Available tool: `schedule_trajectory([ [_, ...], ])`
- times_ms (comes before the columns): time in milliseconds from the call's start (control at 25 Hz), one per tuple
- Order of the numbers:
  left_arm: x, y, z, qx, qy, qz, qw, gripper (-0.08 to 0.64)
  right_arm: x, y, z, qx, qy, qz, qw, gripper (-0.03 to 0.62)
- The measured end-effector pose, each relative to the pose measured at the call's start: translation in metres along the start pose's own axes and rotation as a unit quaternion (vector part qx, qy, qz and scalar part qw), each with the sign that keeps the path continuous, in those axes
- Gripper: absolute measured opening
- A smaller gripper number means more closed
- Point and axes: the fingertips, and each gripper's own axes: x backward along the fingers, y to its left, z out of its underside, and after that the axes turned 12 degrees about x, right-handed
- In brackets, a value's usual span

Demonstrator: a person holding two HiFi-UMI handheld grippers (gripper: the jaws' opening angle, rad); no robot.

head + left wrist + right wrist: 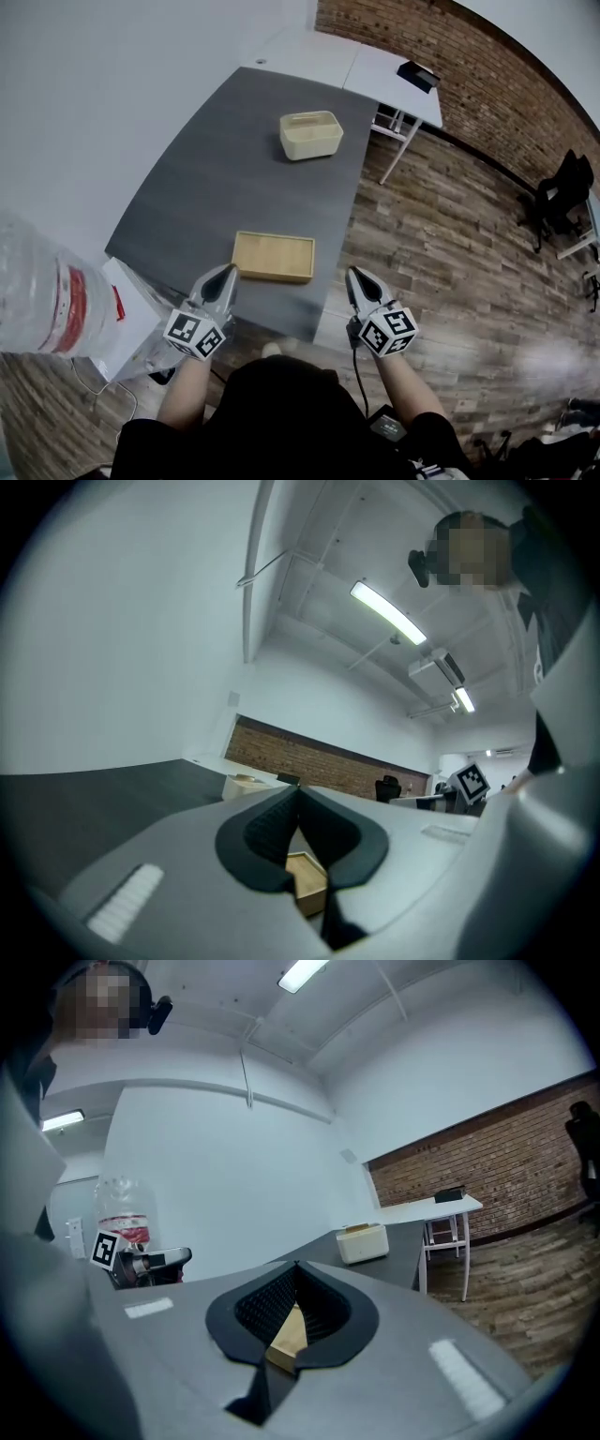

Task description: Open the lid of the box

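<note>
I held the left gripper [229, 272] and right gripper [353, 275], fingers [221, 283] shut on nothing, flanking the wooden tray [273, 256] on the desk [234, 169], probably staging, since the cream box [310, 134] sat well beyond that tray.

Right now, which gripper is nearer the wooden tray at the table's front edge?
Left. The left gripper, shut, sits just off the near left corner of the wooden tray; the right gripper, also shut, hangs off its right end with a clear gap.
</note>
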Motion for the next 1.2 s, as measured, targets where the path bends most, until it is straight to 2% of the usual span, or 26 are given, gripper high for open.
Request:
schedule_trajectory([
  [160, -0.011, 0.025, 0.003, 0.000, 0.021, -0.008, 0.9998, 0.000, -0.026, 0.005, 0.017, -0.001, 0.034, -0.008, 0.999, 0.003],
  [440, -0.021, 0.066, 0.028, 0.010, 0.060, -0.052, 0.9968, 0.000, -0.055, 0.007, 0.058, -0.015, 0.099, -0.017, 0.995, 0.006],
  [720, -0.029, 0.081, 0.048, 0.015, 0.086, -0.077, 0.9932, 0.001, -0.070, -0.005, 0.088, -0.044, 0.140, -0.014, 0.989, 0.014],
  [920, -0.030, 0.096, 0.067, -0.001, 0.116, -0.113, 0.9868, 0.005, -0.084, -0.011, 0.111, -0.099, 0.179, -0.012, 0.979, 0.061],
  [960, -0.031, 0.099, 0.072, -0.007, 0.124, -0.119, 0.9850, 0.012, -0.086, -0.010, 0.117, -0.107, 0.190, -0.016, 0.976, 0.080],
  [1080, -0.033, 0.112, 0.087, -0.018, 0.156, -0.140, 0.9777, 0.099, -0.093, -0.006, 0.133, -0.120, 0.217, -0.023, 0.968, 0.134],
  [1200, -0.032, 0.124, 0.100, -0.018, 0.182, -0.157, 0.9705, 0.146, -0.100, -0.005, 0.144, -0.133, 0.234, -0.019, 0.963, 0.163],
])
